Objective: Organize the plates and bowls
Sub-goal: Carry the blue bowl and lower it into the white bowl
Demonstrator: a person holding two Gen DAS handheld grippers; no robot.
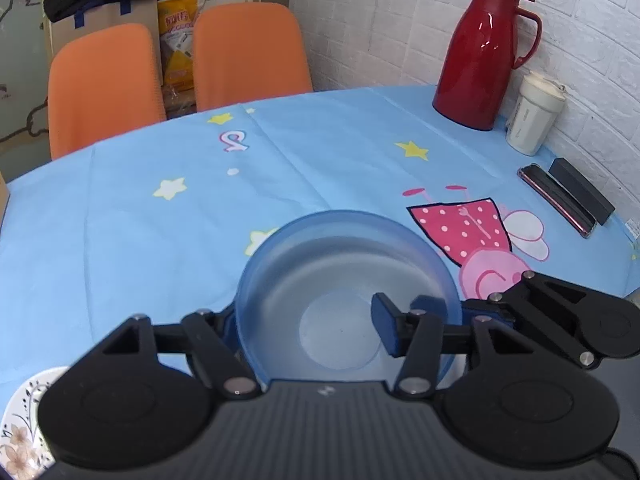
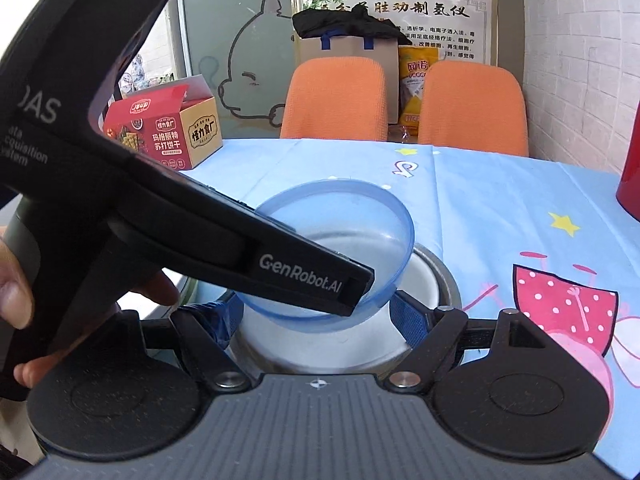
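A translucent blue bowl (image 1: pixel 344 292) fills the middle of the left wrist view. My left gripper (image 1: pixel 312 332) has its fingers spread, one on either side of the bowl; its right finger pad (image 1: pixel 386 328) is inside the bowl. In the right wrist view the blue bowl (image 2: pixel 340 236) hangs tilted above a steel bowl with a white inside (image 2: pixel 436 280). My right gripper (image 2: pixel 320 320) is open, its blue pads (image 2: pixel 408 320) on either side of the steel bowl. The other gripper's black body (image 2: pixel 200 232) crosses in front.
A floral plate (image 1: pixel 20 428) lies at the near left. A red thermos (image 1: pixel 484 56), a white cup (image 1: pixel 534 116) and a phone (image 1: pixel 556 200) stand by the brick wall. A red biscuit box (image 2: pixel 160 132) sits far left. Two orange chairs (image 1: pixel 248 56) stand behind the table.
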